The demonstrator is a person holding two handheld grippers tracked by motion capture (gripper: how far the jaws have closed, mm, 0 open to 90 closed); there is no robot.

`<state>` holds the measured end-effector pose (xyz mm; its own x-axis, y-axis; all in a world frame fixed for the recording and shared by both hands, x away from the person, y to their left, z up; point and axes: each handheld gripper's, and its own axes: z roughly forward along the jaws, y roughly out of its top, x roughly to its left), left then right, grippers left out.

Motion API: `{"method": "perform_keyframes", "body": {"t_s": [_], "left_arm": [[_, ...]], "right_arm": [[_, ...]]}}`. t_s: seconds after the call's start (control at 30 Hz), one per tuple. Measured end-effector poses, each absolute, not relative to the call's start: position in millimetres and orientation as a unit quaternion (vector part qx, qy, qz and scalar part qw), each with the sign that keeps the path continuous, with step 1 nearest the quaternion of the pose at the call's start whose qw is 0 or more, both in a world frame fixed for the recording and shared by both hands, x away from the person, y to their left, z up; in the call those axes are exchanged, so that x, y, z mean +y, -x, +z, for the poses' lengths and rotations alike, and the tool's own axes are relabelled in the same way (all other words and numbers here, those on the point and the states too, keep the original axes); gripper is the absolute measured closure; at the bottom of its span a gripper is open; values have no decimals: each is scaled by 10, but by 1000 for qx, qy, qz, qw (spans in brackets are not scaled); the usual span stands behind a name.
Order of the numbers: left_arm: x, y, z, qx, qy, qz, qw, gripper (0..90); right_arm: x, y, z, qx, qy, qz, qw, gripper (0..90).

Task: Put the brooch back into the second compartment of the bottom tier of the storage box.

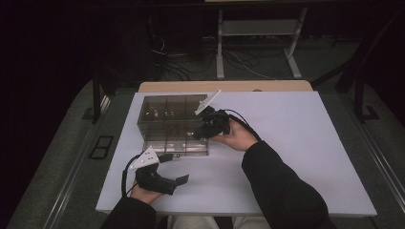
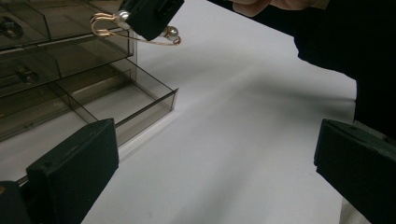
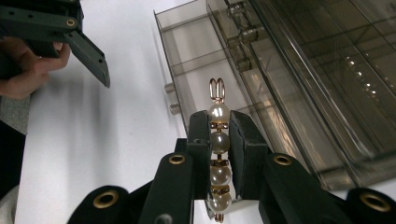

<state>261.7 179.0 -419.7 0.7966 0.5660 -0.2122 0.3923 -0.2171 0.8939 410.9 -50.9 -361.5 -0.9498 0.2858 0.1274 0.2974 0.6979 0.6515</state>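
We find the right gripper (image 3: 219, 140) clamped on a pearl hair clip (image 3: 218, 154) above the open drawer (image 3: 196, 60) of the clear organizer (image 1: 167, 114), the left gripper (image 1: 167, 179) idle and wide; we advise lowering squarely into a compartment before releasing

dim lab, white table (image 1: 305, 143), floor cables (image 1: 239, 59), metal frame legs (image 1: 220, 45)

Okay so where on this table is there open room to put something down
The white table is bare to the right of the smoky drawer box, out to the far and right edges. Another bare strip runs along the near edge between the two forearms. It is crowded around the pulled-out drawer, where the right tongs hold a pearl clip.
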Motion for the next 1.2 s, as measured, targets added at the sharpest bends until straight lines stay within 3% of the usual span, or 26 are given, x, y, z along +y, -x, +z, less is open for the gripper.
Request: {"method": "perform_keyframes", "body": {"t_s": [1.2], "left_arm": [[1801, -2617, -4194, 310, -775, 78, 546, 0]], "right_arm": [[45, -4097, -3925, -919, 180, -351, 10, 785]]}}
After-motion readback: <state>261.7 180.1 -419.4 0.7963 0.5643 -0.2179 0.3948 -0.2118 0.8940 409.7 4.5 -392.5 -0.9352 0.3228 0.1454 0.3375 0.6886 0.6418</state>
